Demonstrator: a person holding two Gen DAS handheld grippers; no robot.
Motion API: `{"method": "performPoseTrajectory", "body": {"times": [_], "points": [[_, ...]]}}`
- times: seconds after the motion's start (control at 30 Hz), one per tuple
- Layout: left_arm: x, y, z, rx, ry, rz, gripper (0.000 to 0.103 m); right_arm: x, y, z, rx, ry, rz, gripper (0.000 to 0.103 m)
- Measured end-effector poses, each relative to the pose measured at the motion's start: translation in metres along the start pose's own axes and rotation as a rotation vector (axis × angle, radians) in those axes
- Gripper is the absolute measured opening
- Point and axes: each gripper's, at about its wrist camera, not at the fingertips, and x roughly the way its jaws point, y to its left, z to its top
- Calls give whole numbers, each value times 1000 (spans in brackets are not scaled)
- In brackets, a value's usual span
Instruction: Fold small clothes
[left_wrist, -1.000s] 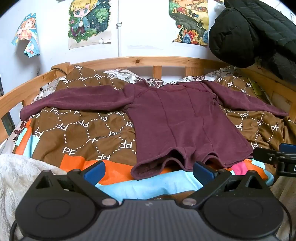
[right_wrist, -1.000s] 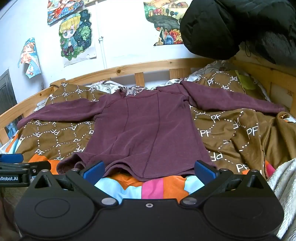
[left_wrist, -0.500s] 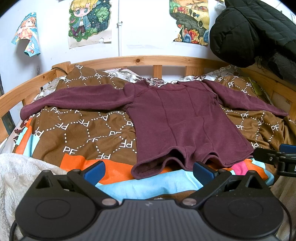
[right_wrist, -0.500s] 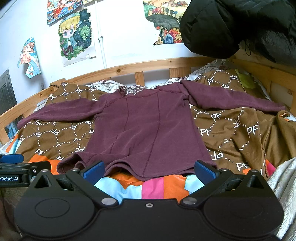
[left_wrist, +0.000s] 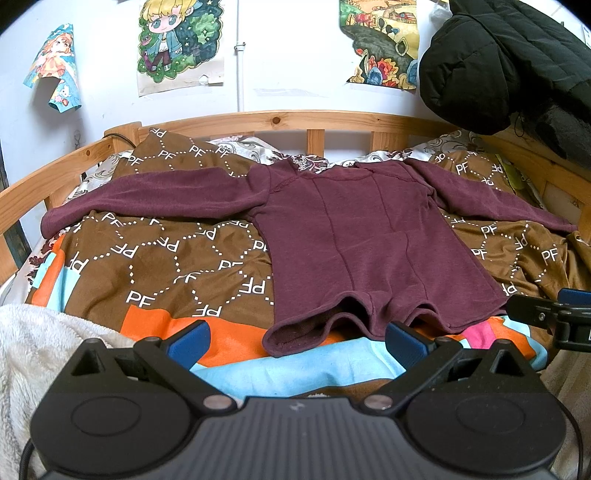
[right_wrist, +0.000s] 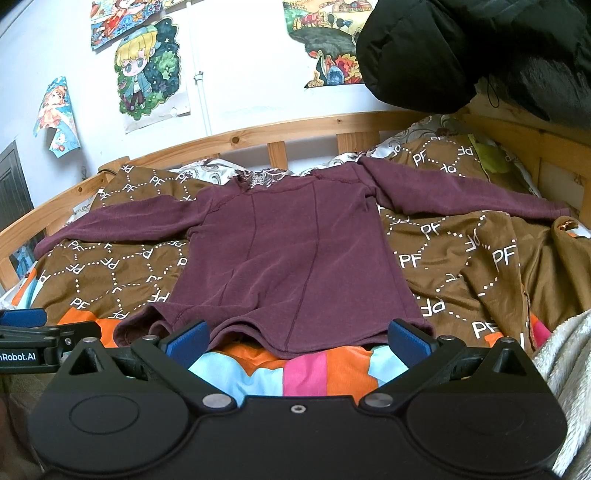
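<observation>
- A maroon long-sleeved top (left_wrist: 362, 240) is lying flat on the bed, spread over a brown quilt (left_wrist: 166, 258) printed with white "PF" letters, its neckline pointing toward the wooden headboard rail (left_wrist: 295, 120) and both sleeves stretching out sideways.
- The top's hem is rippling into a couple of raised folds at the edge farthest from the rail, lying over the quilt's orange, light blue and pink patches (right_wrist: 303, 369).
- The left gripper (left_wrist: 295, 341) is hovering just short of the hem, its blue-tipped fingers (left_wrist: 188, 339) standing spread wide with nothing between them; the corner of the hem is sitting in line with the gap but apart from both pads.
- The right gripper (right_wrist: 297, 339) is hovering at the hem as well, fingers (right_wrist: 408, 338) spread wide and holding nothing; whether its left fingertip is touching the cloth or only overlapping it in the right wrist view cannot be told.
- Each gripper is showing at the edge of the other's view, so the two are sitting side by side along the hem, on the side of the top away from the rail.
- A black puffy jacket (left_wrist: 509, 62) is hanging above the rail's right end.
- Cartoon posters (left_wrist: 177, 40) are hanging on the white wall behind the rail.
- A fluffy white blanket (left_wrist: 44, 350) is lying off the quilt's corner, far from the rail.
</observation>
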Motion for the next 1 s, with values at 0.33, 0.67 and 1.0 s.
{"method": "performPoseTrajectory", "body": {"times": [0.33,0.67,1.0], "points": [[0,0,0,-1,0,0,102,1,0,0,2,2,1,103],[0,0,0,-1,1,0,102,2,0,0,4,4,2,103],[0,0,0,-1,1,-1,102,3,0,0,6,6,3,103]]}}
